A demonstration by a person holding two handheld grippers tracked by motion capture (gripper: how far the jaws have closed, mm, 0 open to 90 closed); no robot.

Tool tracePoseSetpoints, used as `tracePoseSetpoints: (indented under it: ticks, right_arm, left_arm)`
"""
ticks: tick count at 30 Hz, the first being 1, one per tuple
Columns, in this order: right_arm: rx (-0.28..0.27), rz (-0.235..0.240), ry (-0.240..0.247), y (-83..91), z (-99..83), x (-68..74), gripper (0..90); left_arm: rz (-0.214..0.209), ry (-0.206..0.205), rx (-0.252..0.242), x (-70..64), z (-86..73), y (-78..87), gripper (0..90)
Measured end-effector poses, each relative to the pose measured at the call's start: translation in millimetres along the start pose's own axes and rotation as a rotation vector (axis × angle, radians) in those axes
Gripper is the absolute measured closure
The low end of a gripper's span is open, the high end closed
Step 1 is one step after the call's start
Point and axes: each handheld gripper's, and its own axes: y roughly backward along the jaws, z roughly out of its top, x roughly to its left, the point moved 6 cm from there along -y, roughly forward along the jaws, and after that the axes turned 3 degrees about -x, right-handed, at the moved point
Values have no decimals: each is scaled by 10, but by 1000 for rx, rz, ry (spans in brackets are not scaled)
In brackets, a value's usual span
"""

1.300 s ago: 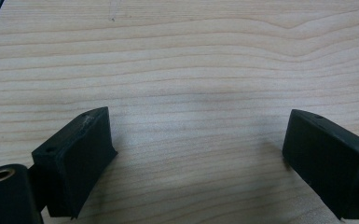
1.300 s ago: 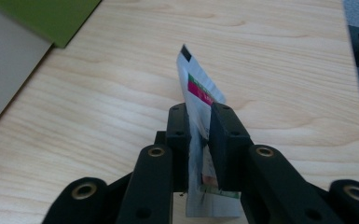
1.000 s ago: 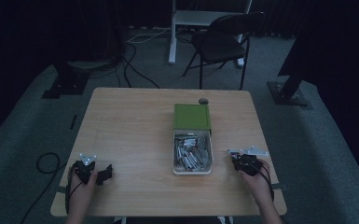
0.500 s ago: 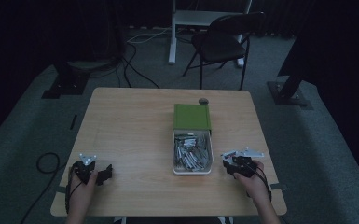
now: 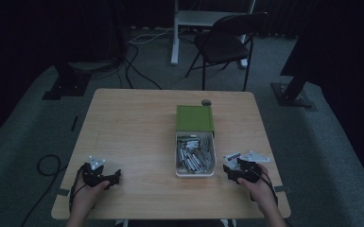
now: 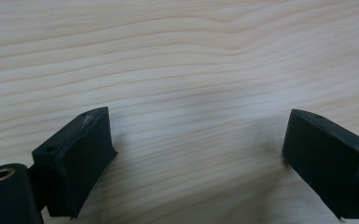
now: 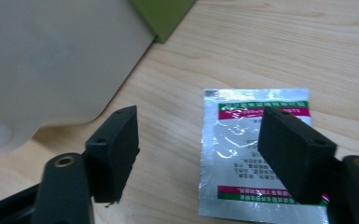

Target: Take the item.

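Note:
A silver foil sachet (image 7: 242,154) with green and red bands lies flat on the wooden table (image 5: 137,127). My right gripper (image 7: 200,140) hovers open just over it, its right jaw above the sachet and its left jaw above bare wood. In the high view the right gripper (image 5: 230,170) sits by the right side of a white bin (image 5: 195,173) that holds several similar packets. A green lid (image 5: 195,118) lies at the bin's far end. My left gripper (image 5: 113,177) rests near the front left of the table, open over bare wood (image 6: 186,70).
The bin's white wall (image 7: 51,60) stands close on the left of my right gripper, with a corner of the green lid (image 7: 165,16) behind it. A small dark round object (image 5: 206,102) lies beyond the lid. A folding chair (image 5: 227,42) stands past the table.
My right gripper has shifted a little to the left, closer to the bin. The left gripper has not moved.

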Motion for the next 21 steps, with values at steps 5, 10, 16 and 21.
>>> tracePoseSetpoints:
  ticks: [5,10,16,21]
  right_arm:
    - [11,50,26,10,-20,77,209]
    - [10,74,36,29,-30,111,177]
    - [-3,136,57,61,-59,160,175]
    - [-21,167,71,81,-65,180,165]
  left_arm:
    - [-56,-8,-26,-136,72,21,91]
    - [-122,-40,-26,-281,99,60,91]
    - [-159,-122,-16,-485,94,69,91]
    - [-193,-155,-32,-620,147,112,91]
